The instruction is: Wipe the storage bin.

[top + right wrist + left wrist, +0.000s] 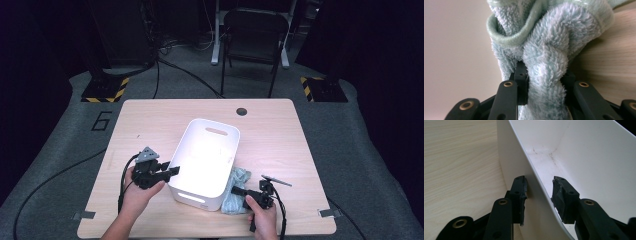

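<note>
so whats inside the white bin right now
Nothing shows inside the white bin: the floor looks bare, with faint scuffs. The near end is hidden behind its front wall. The light blue towel lies outside, against the bin's right side.

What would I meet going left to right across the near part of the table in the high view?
Left hand-held gripper → white plastic bin → light blue fluffy towel → right hand-held gripper, which meets the towel from its right.
</note>
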{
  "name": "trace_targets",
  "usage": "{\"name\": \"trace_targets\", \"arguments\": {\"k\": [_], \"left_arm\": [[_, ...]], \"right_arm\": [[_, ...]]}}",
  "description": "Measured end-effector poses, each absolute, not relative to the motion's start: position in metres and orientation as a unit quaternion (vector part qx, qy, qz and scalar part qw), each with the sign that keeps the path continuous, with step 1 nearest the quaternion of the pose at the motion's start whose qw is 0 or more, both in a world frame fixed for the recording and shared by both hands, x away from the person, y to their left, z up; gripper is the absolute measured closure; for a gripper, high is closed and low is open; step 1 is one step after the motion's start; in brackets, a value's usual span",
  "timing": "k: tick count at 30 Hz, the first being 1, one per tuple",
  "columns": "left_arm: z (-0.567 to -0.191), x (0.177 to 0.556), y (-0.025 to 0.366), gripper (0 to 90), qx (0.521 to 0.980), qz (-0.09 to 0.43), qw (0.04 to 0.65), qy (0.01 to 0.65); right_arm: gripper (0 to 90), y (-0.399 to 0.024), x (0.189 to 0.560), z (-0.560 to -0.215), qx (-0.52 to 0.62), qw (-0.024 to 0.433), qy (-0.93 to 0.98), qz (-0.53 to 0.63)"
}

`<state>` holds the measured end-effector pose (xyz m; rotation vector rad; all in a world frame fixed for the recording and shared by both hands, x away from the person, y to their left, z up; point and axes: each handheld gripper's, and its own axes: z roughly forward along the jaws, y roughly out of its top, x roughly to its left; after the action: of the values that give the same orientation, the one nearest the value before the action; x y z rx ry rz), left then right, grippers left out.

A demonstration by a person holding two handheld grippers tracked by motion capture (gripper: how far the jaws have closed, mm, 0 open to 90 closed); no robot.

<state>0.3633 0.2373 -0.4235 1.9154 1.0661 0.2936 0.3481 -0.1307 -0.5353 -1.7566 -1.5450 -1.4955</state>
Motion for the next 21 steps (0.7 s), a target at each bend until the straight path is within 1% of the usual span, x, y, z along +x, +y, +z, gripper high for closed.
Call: {"name": "trace_targets", "arguments": {"k": [2,4,6,10,11,12,13,17,21], "left_arm": [[-0.423,0.363,0.237,62.9,0.774,0.119,0.447,0.431],[-0.423,0.363,0.236,62.3,0.777,0.111,0.447,0.429],[-0.422,0.362,0.237,60.5,0.778,0.102,0.45,0.426],[-0.421,0.362,0.237,60.5,0.768,0.09,0.476,0.42],[-0.42,0.361,0.236,59.7,0.769,0.084,0.478,0.415],[-0.42,0.361,0.235,58.6,0.772,0.084,0.478,0.41],[-0.42,0.36,0.232,57.7,0.769,0.087,0.479,0.414],[-0.421,0.359,0.23,56.4,0.776,0.097,0.472,0.406],[-0.42,0.36,0.231,54.9,0.773,0.092,0.477,0.409]], "right_arm": [[68.6,-0.13,0.349,-0.535,-0.621,0.182,-0.547,-0.531],[69.0,-0.131,0.35,-0.533,-0.624,0.191,-0.542,-0.529],[69.2,-0.134,0.352,-0.533,-0.622,0.187,-0.539,-0.536],[69.0,-0.143,0.356,-0.532,-0.628,0.181,-0.512,-0.558],[68.7,-0.145,0.358,-0.534,-0.624,0.171,-0.509,-0.568],[68.5,-0.147,0.359,-0.532,-0.633,0.184,-0.495,-0.567],[68.4,-0.15,0.36,-0.532,-0.633,0.185,-0.489,-0.571],[68.2,-0.153,0.36,-0.53,-0.627,0.17,-0.495,-0.577],[68.1,-0.153,0.354,-0.517,-0.621,0.172,-0.501,-0.578]]}}
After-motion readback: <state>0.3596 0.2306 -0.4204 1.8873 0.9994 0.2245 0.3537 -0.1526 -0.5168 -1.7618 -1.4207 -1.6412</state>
